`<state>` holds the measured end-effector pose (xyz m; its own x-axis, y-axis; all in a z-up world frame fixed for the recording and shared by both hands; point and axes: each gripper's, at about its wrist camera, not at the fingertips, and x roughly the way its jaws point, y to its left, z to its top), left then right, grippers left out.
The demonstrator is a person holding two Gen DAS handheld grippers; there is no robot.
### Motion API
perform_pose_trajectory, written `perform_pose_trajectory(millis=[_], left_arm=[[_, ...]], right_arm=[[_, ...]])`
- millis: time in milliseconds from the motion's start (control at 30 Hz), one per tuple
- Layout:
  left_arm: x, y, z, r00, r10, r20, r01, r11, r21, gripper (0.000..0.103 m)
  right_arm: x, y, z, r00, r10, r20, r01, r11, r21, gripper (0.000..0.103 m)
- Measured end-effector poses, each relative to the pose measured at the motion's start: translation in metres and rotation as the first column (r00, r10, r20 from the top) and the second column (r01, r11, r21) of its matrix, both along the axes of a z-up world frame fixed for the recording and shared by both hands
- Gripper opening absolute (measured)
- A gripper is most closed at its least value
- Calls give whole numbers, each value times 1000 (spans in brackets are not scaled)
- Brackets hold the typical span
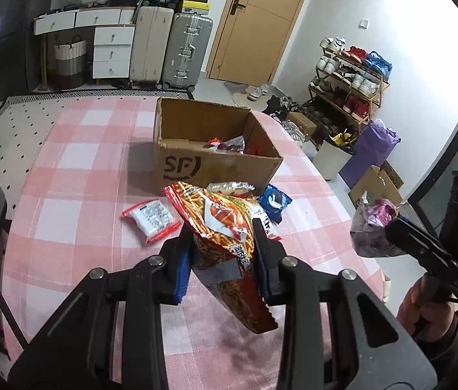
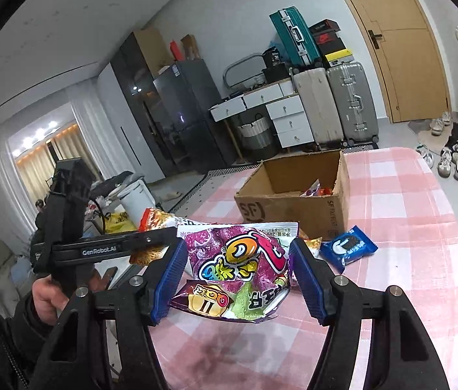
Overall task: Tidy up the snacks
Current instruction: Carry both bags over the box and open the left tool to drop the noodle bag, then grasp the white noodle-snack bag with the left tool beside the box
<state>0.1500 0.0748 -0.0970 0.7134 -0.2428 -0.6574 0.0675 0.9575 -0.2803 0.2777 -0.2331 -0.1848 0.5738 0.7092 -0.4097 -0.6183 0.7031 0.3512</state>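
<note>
My left gripper (image 1: 224,243) is shut on a red bag of stick snacks (image 1: 225,227) and holds it above the pink checked table (image 1: 76,175). My right gripper (image 2: 238,261) is shut on a purple snack bag (image 2: 242,266), also held above the table; it shows at the right of the left wrist view (image 1: 373,230). An open cardboard box (image 1: 209,149) stands beyond, with several snacks inside (image 2: 318,191). A blue cookie packet (image 1: 274,203) (image 2: 347,248) and a red-and-white packet (image 1: 152,216) lie on the table in front of the box.
Another snack bag (image 1: 232,188) lies against the box front. Suitcases (image 1: 170,48), white drawers (image 1: 111,52) and a door (image 1: 255,22) stand behind the table. A shoe rack (image 1: 349,78) and bags (image 1: 372,149) are to the right on the floor.
</note>
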Motion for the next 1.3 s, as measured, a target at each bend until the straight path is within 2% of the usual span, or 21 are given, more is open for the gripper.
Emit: perform_pose_trajectory(millis=[267,567,733,967,1067,1100,1133,1200,1300], left_arm=[[24,8,21,1000,4,24,-4,1000,2,29],[83,16,43,1000,-4,24,5,999,-38,29],[130,14,59,1000,-5,20,5,999,-39,30],[199,8,67,1000,-15,2,15,1000,-18,30],[229,3,59,1000,-27,-10,27,1000,0,26],[238,3,55,999,-35,-21,34,999,-7,14],[250,3,50,998,-52,-48,50,998,-35,11],[261,4,40,996,-51,-76,47,998,-47,11],[247,15,32,999,-30,-34,28,998,-58,11]], right_arm=[[22,6,16,999,8,43,-9,1000,5,66],[78,24,43,998,23,62,-22,1000,-21,66],[106,35,59,996,28,79,-26,999,-37,66],[154,41,72,997,8,72,-6,1000,-29,66],[178,45,69,999,5,46,-4,1000,-19,66],[186,46,66,999,11,31,-11,1000,-9,66],[193,49,61,1000,12,19,-12,1000,-10,66],[206,57,48,1000,4,-2,-4,999,-45,66],[220,62,30,999,16,-43,-17,999,-36,66]])
